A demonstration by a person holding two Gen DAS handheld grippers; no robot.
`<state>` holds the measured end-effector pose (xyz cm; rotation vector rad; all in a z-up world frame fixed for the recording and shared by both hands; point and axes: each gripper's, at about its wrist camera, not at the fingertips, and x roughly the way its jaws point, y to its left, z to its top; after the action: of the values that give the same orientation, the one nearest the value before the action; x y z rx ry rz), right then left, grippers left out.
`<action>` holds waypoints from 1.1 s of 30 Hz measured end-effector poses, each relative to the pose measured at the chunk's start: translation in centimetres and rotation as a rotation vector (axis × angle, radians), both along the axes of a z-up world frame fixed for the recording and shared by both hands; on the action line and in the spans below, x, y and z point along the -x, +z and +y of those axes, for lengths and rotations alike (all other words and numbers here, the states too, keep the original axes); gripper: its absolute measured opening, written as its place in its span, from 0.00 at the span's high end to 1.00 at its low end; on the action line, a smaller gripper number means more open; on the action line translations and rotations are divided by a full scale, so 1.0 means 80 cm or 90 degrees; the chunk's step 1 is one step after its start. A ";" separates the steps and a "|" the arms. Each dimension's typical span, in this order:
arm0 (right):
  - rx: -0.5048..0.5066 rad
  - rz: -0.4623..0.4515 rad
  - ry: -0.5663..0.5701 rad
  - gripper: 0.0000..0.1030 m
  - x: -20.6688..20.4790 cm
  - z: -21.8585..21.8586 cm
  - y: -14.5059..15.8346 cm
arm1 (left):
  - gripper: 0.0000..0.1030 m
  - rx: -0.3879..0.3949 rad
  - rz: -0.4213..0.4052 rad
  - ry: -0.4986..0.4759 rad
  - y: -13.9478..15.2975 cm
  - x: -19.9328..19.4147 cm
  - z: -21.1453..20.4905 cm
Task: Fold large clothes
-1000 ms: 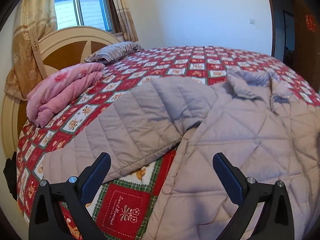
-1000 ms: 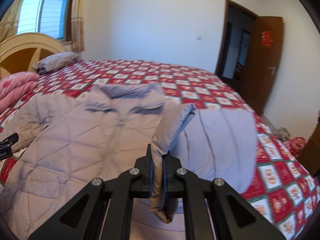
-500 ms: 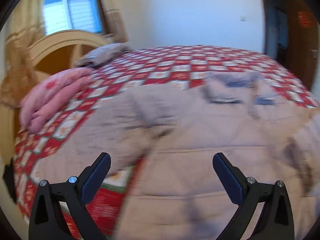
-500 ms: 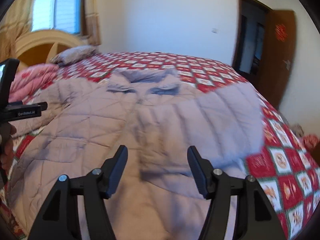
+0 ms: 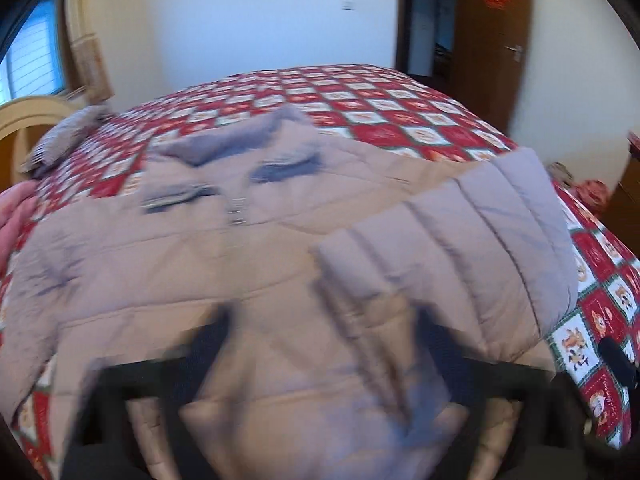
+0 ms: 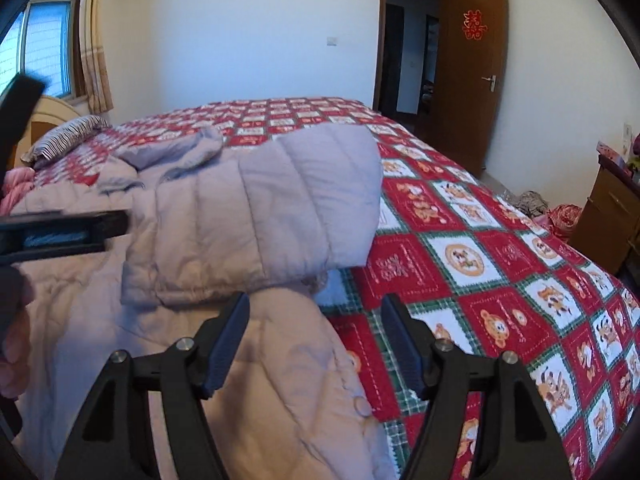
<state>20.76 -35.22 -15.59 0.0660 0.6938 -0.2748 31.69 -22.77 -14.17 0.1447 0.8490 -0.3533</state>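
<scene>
A large grey-beige quilted jacket (image 5: 208, 264) lies face up on the bed, collar toward the far side. Its right sleeve (image 6: 272, 208) is folded across the body; it also shows in the left wrist view (image 5: 460, 256). My left gripper (image 5: 324, 344) is badly blurred, low over the jacket's front near the sleeve cuff; its fingers look spread, with jacket fabric between them. My right gripper (image 6: 316, 340) is open and empty, just above the jacket's right edge below the sleeve cuff. The left gripper's body (image 6: 60, 232) shows at the left of the right wrist view.
The bed carries a red, white and green patchwork quilt (image 6: 480, 264). A striped pillow (image 6: 64, 136) and pink folded bedding (image 6: 16, 188) lie by the headboard. An open brown door (image 6: 468, 68) and a wooden cabinet (image 6: 608, 216) stand to the right.
My right gripper let go of the sleeve, which now lies folded across the jacket, and moved right to its edge. My left gripper swung right and down onto the jacket's front.
</scene>
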 end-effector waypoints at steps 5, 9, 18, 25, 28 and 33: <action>-0.012 0.002 -0.007 0.31 0.015 -0.014 -0.008 | 1.00 0.015 0.030 -0.025 -0.019 -0.009 -0.009; -0.020 -0.009 -0.023 0.31 0.020 -0.029 -0.009 | 1.00 0.001 -0.019 -0.030 -0.002 0.002 0.015; -0.046 -0.016 -0.008 0.30 0.015 -0.013 -0.007 | 1.00 -0.036 -0.071 0.005 0.011 0.002 0.084; -0.037 -0.010 0.007 0.26 0.004 -0.004 -0.010 | 1.00 -0.061 -0.090 0.054 0.013 -0.010 0.156; -0.039 -0.007 0.009 0.26 -0.001 0.000 -0.013 | 1.00 -0.074 -0.100 0.068 0.013 -0.016 0.180; -0.033 0.002 0.018 0.26 -0.008 0.010 -0.016 | 1.00 -0.088 -0.105 0.101 0.006 -0.026 0.219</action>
<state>21.36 -34.43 -16.87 0.1044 0.7051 -0.2295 33.79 -5.25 -13.72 0.2296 0.7159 -0.1318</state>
